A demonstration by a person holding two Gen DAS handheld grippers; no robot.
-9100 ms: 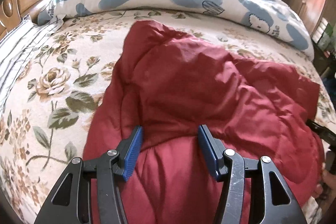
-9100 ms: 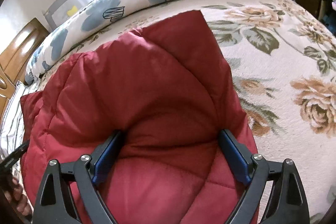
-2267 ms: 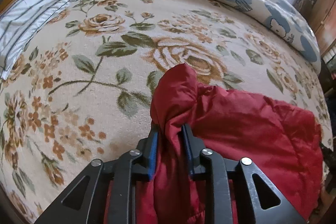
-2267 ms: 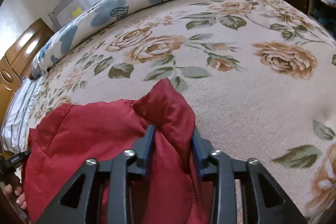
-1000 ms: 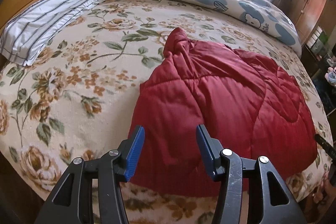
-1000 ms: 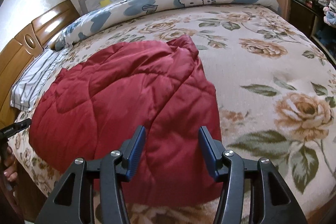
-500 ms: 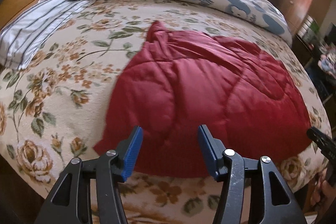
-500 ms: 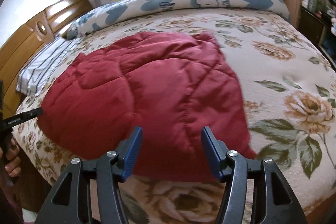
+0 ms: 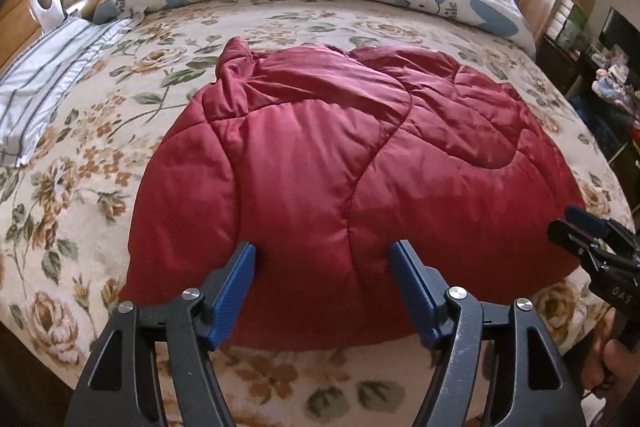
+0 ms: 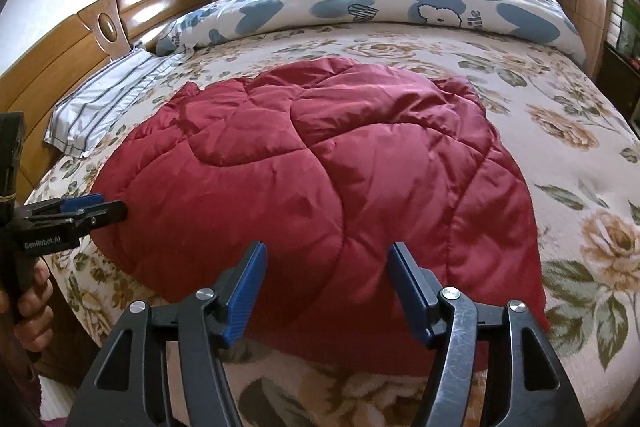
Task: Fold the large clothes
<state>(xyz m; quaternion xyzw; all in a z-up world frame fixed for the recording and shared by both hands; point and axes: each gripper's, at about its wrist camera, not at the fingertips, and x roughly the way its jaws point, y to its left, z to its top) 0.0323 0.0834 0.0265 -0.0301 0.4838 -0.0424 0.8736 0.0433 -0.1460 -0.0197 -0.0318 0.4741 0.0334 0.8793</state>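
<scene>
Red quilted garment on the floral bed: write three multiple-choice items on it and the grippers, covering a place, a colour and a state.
1. Where does the red quilted garment lie?
A. on the floral bedspread
B. on the striped pillow
C. on the floor

2. What colour are the gripper pads?
A. red
B. blue
C. white

3. How are the left gripper and right gripper?
A. both clamped on cloth
B. one shut
C. both open, holding nothing

A: flowers surround it. B: blue pads show in both views. C: the jaws stand wide apart.
</scene>
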